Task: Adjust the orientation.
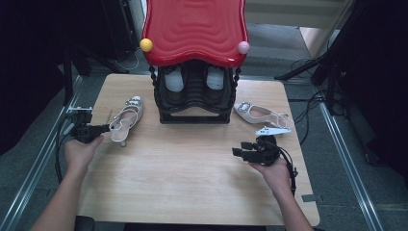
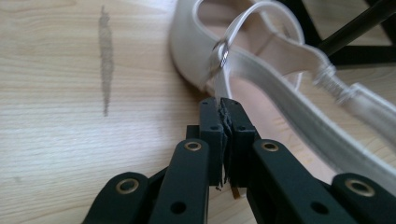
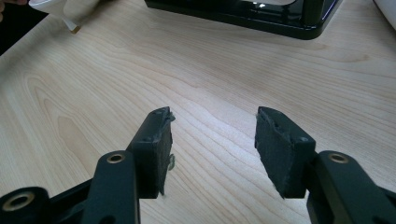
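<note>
Nearest, at the left edge of the pale wooden tabletop (image 1: 192, 173): left gripper (image 2: 225, 109) clamped tight on the thin strap (image 2: 243, 21) of the silver-white slingback heel with a jewelled toe (image 1: 126, 119), pads (image 2: 212, 135) pressed together with only that ribbon between them. Shoe lying on the tabletop just ahead of the left gripper, heel end towards the hand, toe pointing up-table towards the rack. On the other side, right gripper (image 3: 212, 140) held low above bare wood with its jaws wide apart, nothing between them. Just beyond the right hand (image 1: 276, 173), the matching pale heel (image 1: 262, 115), resting apart from everything else. Farthest back, the black tiered shoe rack (image 1: 195, 96) under a glossy red wavy top (image 1: 195, 31), white shoes (image 1: 174, 79) already tucked on its shelf. Main risk, judging from the grip: a purchase on so thin and stretchy a strap could slip or let the shoe swing and twist once lifted, dropping it or swinging it into the rack's frame. Possible too that a hard pull bends the small buckle (image 2: 219, 53). Safer with a slow lift, or support from the idle right gripper under the sole.
</note>
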A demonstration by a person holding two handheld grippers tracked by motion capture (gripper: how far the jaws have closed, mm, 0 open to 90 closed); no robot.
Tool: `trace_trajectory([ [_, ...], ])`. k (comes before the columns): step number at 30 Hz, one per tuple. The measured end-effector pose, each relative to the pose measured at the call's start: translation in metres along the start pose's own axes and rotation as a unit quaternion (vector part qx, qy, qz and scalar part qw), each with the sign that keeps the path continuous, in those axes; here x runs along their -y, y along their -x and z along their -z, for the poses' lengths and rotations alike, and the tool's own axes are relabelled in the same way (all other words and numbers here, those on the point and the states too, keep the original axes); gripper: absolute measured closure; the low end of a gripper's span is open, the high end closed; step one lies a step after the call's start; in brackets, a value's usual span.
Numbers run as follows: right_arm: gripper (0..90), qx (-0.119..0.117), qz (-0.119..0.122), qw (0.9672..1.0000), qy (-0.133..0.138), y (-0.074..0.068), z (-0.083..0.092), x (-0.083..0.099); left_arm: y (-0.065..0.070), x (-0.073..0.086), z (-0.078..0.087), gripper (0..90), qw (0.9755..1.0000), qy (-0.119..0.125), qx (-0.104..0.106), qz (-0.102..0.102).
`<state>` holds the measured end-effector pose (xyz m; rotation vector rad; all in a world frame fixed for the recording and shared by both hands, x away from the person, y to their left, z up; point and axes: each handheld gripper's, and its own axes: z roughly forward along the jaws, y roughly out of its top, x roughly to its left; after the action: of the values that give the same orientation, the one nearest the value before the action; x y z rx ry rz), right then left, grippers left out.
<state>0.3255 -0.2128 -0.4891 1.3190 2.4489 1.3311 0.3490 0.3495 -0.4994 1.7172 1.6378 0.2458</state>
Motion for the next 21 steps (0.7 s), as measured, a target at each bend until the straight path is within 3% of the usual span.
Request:
trace_trajectory([
  [8, 47.2, 0.002, 0.001, 1.0, 0.0, 0.0, 0.0, 0.0, -0.003, 0.001, -0.002, 79.7, 0.9999, 0.015, -0.001, -0.004],
  [14, 47.3, 0.003, 0.001, 1.0, 0.001, 0.001, 0.002, 0.0, -0.007, 0.001, 0.0, 64.2, 0.9999, 0.005, -0.01, -0.002],
  [17, 47.2, 0.004, 0.001, 1.0, 0.001, 0.001, 0.002, 0.0, -0.008, 0.0, 0.003, 59.6, 0.9999, 0.001, -0.004, -0.009],
  [21, 47.3, 0.006, 0.004, 1.0, 0.002, 0.002, 0.002, 0.0, -0.011, -0.002, 0.008, 49.2, 0.9999, 0.007, 0.009, 0.0],
])
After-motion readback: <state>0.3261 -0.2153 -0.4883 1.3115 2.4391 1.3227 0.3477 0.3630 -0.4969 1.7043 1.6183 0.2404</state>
